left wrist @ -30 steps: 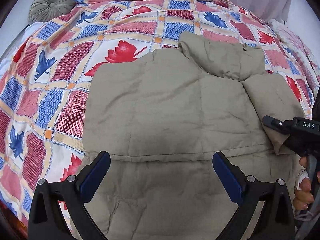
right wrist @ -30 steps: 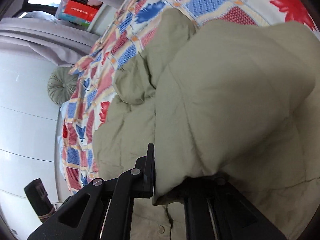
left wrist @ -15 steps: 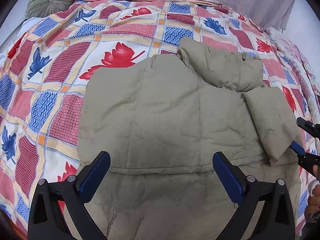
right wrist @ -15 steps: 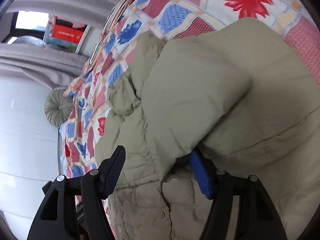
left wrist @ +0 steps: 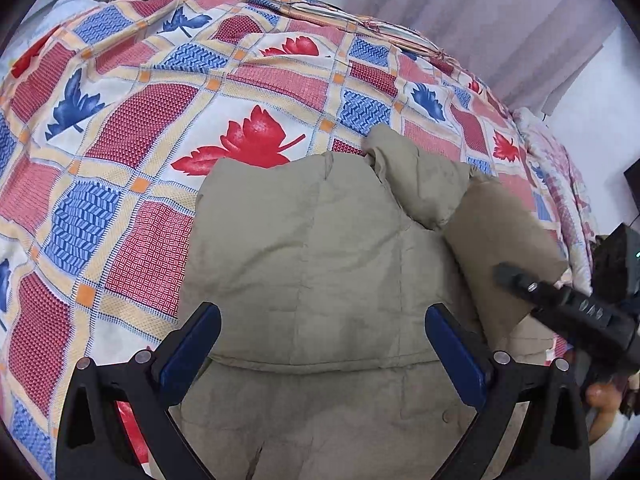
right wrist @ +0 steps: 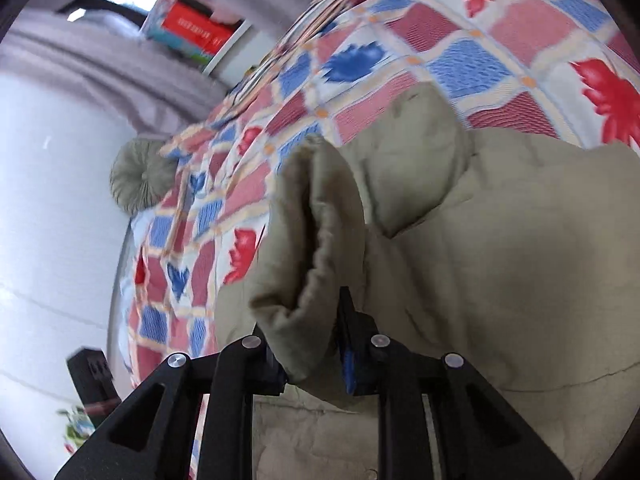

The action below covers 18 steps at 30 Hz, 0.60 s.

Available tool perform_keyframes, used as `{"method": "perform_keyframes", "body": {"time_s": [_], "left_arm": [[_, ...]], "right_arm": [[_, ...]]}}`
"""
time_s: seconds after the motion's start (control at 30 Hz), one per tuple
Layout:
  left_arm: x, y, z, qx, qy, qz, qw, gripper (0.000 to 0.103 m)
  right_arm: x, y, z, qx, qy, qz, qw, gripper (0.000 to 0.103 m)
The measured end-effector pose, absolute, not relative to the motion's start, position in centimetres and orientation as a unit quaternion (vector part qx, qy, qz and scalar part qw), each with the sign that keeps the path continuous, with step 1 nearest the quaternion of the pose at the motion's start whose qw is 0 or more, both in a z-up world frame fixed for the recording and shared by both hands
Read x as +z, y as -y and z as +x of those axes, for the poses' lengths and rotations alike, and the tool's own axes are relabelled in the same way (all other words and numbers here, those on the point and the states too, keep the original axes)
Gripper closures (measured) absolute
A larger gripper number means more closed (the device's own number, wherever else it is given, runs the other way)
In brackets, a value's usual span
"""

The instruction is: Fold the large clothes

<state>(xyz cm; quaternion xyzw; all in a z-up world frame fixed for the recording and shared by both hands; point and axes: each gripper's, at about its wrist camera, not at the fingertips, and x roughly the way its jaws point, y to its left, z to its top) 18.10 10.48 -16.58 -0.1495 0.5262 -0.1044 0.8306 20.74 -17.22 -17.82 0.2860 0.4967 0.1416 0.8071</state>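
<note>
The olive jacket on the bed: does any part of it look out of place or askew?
Yes. One sleeve of the olive jacket stands up off the bed, bunched, with the right gripper closing on its cuff end. The hood lies crumpled at the collar. The body lies flat on the patterned bedspread. The left gripper hovers open.

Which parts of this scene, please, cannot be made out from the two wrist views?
- Jacket hem: cut off by the left wrist view's bottom edge.
- Sleeve cuff tip: hidden between the closing right tongs.
- Box lettering: blurred, right wrist view.
- Left sleeve: folded out of sight.
</note>
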Motion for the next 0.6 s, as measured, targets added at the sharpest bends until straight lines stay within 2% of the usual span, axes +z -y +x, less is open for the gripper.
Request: {"method": "perform_keyframes", "body": {"time_s": [0.13, 0.17, 0.23, 0.27, 0.53, 0.6], "left_arm": [[-16.9, -10.5, 18.1, -0.124, -0.527, -0.168, 0.824, 0.001], [-17.0, -10.3, 18.1, -0.129, -0.529, -0.172, 0.821, 0.001], [-17.4, -9.8, 18.3, -0.144, -0.533, -0.184, 0.813, 0.001], [-17.6, -9.5, 18.5, -0.149, -0.536, -0.190, 0.809, 0.001], [-19.8, -4.8, 20.2, -0.210, -0.563, -0.226, 0.767, 0.001], [-21.0, -3.5, 20.7, -0.205, -0.574, -0.213, 0.764, 0.001]], "right_arm": [[-20.3, 12.1, 19.9, 0.148, -0.551, 0.199, 0.797, 0.075], [-20.8, 11.4, 19.6, 0.150, -0.560, 0.186, 0.793, 0.070], [-21.2, 11.1, 18.7, 0.160, -0.567, 0.184, 0.787, 0.044], [-21.0, 11.3, 18.1, 0.165, -0.566, 0.185, 0.786, 0.039], [-19.7, 20.5, 12.9, 0.094, -0.567, 0.194, 0.795, 0.037], [-20.1, 24.0, 11.5, 0.062, -0.568, 0.205, 0.794, 0.040]]}}
